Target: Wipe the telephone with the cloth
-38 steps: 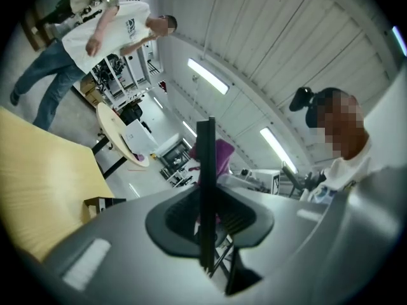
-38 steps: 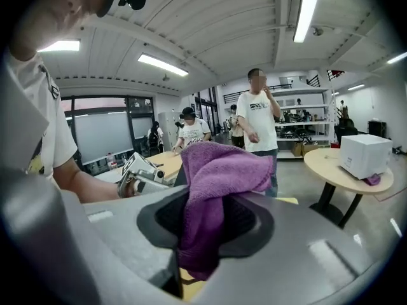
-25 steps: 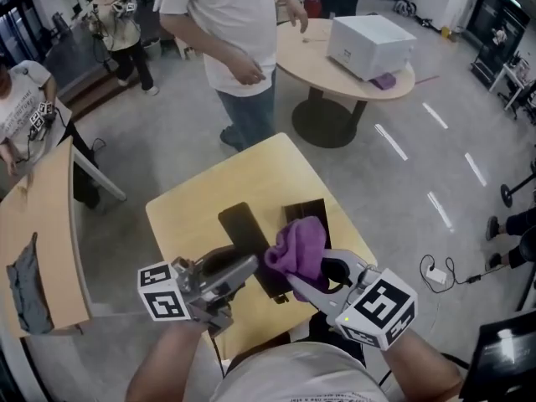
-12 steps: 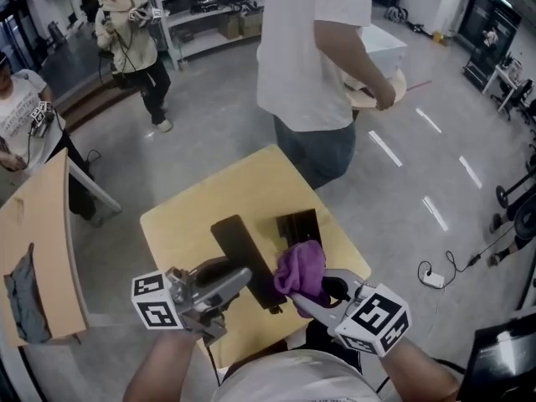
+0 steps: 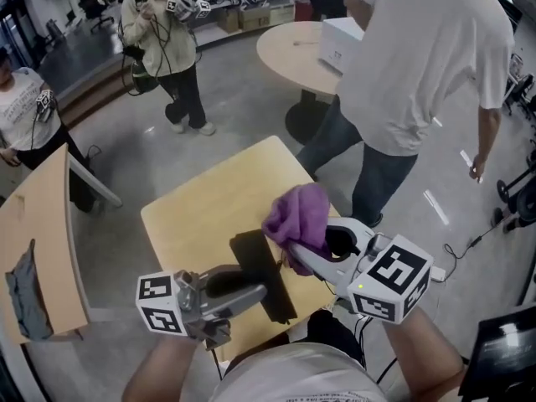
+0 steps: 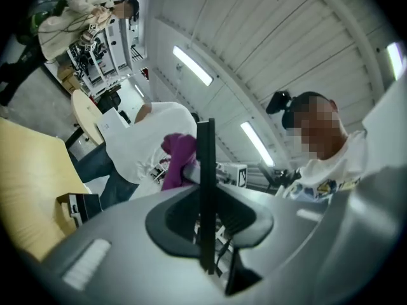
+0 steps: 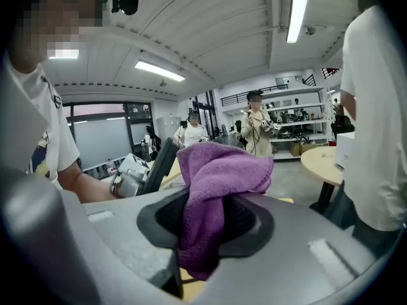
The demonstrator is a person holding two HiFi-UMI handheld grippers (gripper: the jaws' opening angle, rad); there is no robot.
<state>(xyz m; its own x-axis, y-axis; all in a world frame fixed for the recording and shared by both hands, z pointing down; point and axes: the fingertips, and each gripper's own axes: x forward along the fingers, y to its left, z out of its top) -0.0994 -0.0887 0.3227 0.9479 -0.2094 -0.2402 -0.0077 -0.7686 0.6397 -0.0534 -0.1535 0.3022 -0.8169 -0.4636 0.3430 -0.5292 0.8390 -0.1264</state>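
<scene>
At the lower centre of the head view, the left gripper (image 5: 256, 292) has its fingers pinching the telephone (image 5: 254, 260), a thin black slab. In the left gripper view the slab stands edge-on and upright between the two fingers. It sits over the near part of the small wooden desk (image 5: 197, 212); whether its lower end touches the wood cannot be told.

Just to the right, the right gripper (image 5: 293, 256) has its fingers clamped on the purple cloth (image 5: 300, 214). The cloth bunches up above them, close to the telephone's far end. It covers part of the desk's right side in the head view and fills the middle of the right gripper view.

A dark box (image 6: 79, 206) shows at the desk's edge, low on the left of the left gripper view.

A person in a white T-shirt and jeans (image 5: 427, 65) fills the upper right of the head view, close behind the desk's right corner. That person hides part of the round table (image 5: 289, 53) and the white box (image 5: 337, 44) on it.

Another person in a beige jacket (image 5: 163, 32) stands at the top left, and a third (image 5: 21, 111) is at the left edge. A second wooden desk (image 5: 46, 224) at the lower left carries a grey cloth (image 5: 21, 296).
</scene>
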